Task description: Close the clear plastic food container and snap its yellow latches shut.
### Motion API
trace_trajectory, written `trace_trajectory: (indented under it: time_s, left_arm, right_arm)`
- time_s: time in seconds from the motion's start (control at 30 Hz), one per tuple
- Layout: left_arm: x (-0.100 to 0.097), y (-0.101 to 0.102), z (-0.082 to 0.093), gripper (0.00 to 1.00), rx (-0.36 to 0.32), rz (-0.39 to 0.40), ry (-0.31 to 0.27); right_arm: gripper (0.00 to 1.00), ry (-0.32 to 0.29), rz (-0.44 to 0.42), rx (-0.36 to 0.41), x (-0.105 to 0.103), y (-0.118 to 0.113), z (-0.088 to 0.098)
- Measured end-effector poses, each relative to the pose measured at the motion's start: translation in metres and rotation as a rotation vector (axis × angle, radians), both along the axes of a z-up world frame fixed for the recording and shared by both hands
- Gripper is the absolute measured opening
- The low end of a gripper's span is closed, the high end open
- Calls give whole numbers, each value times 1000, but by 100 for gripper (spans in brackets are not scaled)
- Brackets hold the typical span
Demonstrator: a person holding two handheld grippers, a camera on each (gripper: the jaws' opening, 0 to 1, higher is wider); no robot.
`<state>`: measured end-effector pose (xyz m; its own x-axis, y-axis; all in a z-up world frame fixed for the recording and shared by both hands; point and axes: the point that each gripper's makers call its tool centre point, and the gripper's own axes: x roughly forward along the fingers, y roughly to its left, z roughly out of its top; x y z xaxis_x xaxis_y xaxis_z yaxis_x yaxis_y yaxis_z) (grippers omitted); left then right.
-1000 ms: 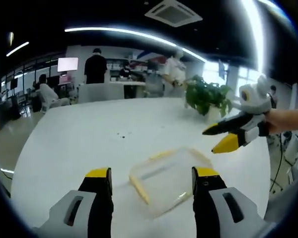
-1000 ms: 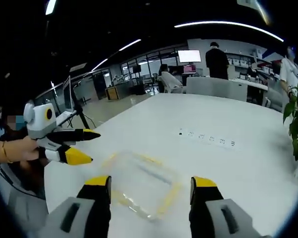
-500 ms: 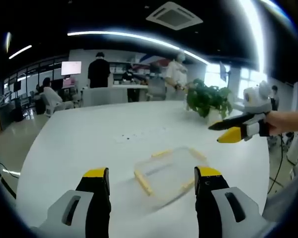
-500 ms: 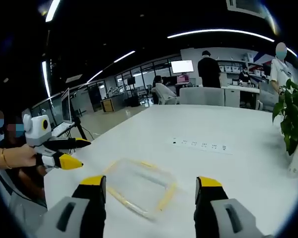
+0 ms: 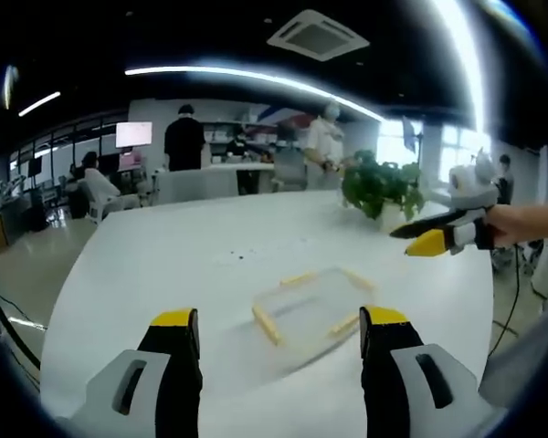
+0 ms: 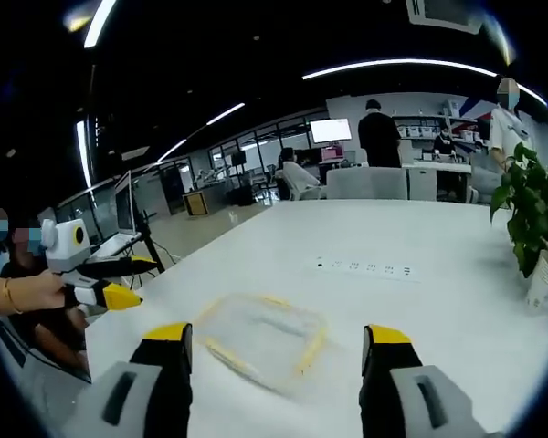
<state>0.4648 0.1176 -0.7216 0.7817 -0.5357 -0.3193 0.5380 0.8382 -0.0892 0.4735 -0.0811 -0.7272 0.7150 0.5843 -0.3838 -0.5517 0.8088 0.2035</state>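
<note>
A clear plastic food container (image 5: 312, 307) with yellow latches (image 5: 267, 325) lies flat on the white table (image 5: 164, 255); in the right gripper view the container (image 6: 263, 333) sits between and beyond the jaws. My left gripper (image 5: 279, 325) hovers short of it, open and empty. My right gripper (image 6: 276, 336) is also open and empty, apart from the container. In the left gripper view the right gripper (image 5: 436, 235) appears at the right, held by a hand. The left gripper (image 6: 105, 281) appears at the left edge of the right gripper view.
A potted green plant (image 5: 381, 185) stands at the table's far side; the same plant (image 6: 530, 224) shows at right. A power strip (image 6: 363, 267) is set into the tabletop. People stand and sit at desks (image 5: 210, 173) behind the table.
Both cameras have pulled back and up a little, so the container looks smaller and farther. The two grippers have drawn further apart from the container. The container itself has not moved.
</note>
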Motion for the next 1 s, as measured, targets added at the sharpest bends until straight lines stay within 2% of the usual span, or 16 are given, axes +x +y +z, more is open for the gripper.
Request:
trace_trajectory:
  time_s: [0.43,1.0]
  left_arm:
    - [-26,8,2,70,-4,18,-9]
    - [-48,16,1,70,-33,47,-11]
  right_arm:
    - [76,-18,1,4,-26,0,5]
    - [75,16,-12,9,-63,-6,-9]
